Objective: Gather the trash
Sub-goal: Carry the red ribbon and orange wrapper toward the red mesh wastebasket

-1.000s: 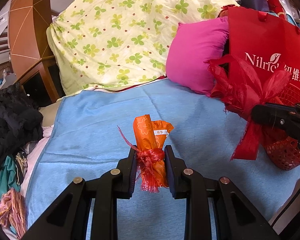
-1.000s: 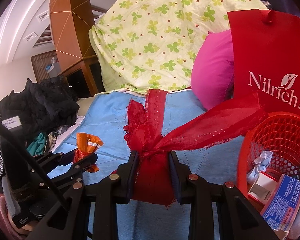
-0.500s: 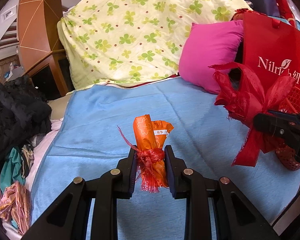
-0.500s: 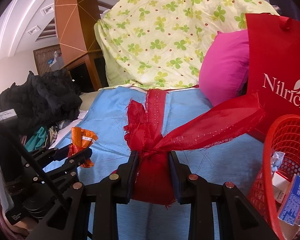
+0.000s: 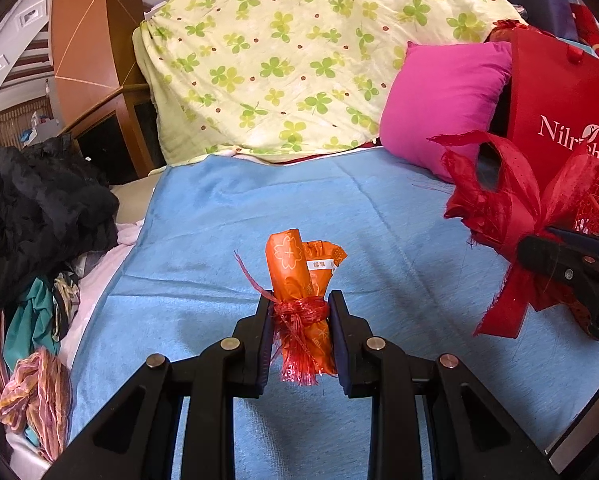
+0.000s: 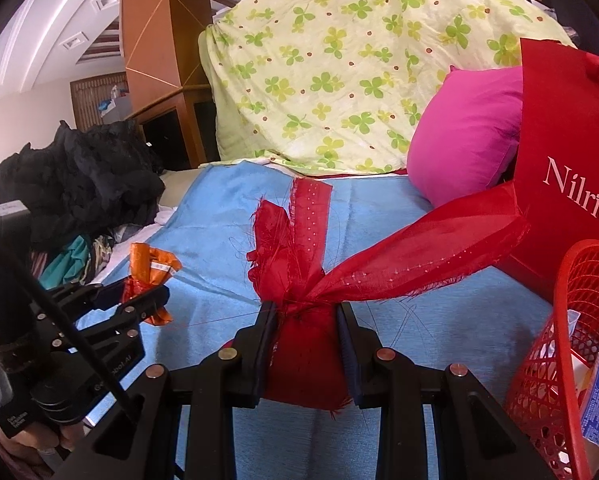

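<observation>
The left gripper (image 5: pixel 301 330) is clamped on an orange wrapper bundle (image 5: pixel 299 280), and the right gripper (image 6: pixel 305 344) is clamped on a red ribbon bow (image 6: pixel 299 280); both loads hang clear above the blue blanket (image 5: pixel 259 208), and neither has reached the red mesh basket (image 6: pixel 579 320), which stands at the blanket's right edge in front of the red gift bag (image 6: pixel 559 140). The basket already holds a few cartons and papers, so the job looks partly done. The likeliest trouble, as I judge it, lies with the bow: its long tails spread well beyond the jaws, one reaching toward the gift bag, and a loose tail could drape over the basket's rim or catch in the mesh, leaving the bow half outside when released. Its frayed threads might also cling to the pads. The bundle is pinched only near its lower end, at the red string tied round it, so the taller upper part could tip or slide out if the grip slackens, dropping it onto the blanket short of the basket. With both grippers close together beside the basket, they could also knock each other. The bundle is a rolled orange packet with a pale flower print, a small white label, and shredded red string at its waist; the bow is sheer, dotted and ragged-edged.
</observation>
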`<state>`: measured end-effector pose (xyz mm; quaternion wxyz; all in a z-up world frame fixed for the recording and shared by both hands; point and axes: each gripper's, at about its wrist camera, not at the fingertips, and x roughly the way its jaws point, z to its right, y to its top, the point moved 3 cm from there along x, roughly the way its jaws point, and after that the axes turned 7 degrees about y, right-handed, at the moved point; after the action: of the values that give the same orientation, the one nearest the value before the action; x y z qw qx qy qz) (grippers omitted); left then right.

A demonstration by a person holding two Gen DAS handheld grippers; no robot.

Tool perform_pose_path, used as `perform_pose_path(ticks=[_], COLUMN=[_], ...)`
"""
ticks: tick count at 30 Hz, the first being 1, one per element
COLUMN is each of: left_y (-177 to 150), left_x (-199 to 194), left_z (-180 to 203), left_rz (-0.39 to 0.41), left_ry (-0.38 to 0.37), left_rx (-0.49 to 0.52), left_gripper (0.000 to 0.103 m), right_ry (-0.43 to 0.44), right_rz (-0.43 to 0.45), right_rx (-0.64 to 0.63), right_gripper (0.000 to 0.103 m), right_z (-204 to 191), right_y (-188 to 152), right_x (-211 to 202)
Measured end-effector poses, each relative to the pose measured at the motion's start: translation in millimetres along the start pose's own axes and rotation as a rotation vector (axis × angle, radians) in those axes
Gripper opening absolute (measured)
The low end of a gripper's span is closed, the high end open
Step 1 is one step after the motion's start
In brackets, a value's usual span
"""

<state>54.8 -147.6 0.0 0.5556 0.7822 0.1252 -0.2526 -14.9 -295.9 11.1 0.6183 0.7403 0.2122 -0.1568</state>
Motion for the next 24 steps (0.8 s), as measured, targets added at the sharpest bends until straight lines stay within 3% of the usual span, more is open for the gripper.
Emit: perform_pose_path(ticks=[24], left_y=[-2], left_x=[7], left_z=[21], left_rz=[-0.019], left_ry=[0.003], left_rx=[0.027], left_gripper=[0.028], right_ry=[-0.081], right_rz=[0.005], right_rx=[0.021], right_gripper=[0.032], right_z=[21], right_y=[1], right_x=[-13])
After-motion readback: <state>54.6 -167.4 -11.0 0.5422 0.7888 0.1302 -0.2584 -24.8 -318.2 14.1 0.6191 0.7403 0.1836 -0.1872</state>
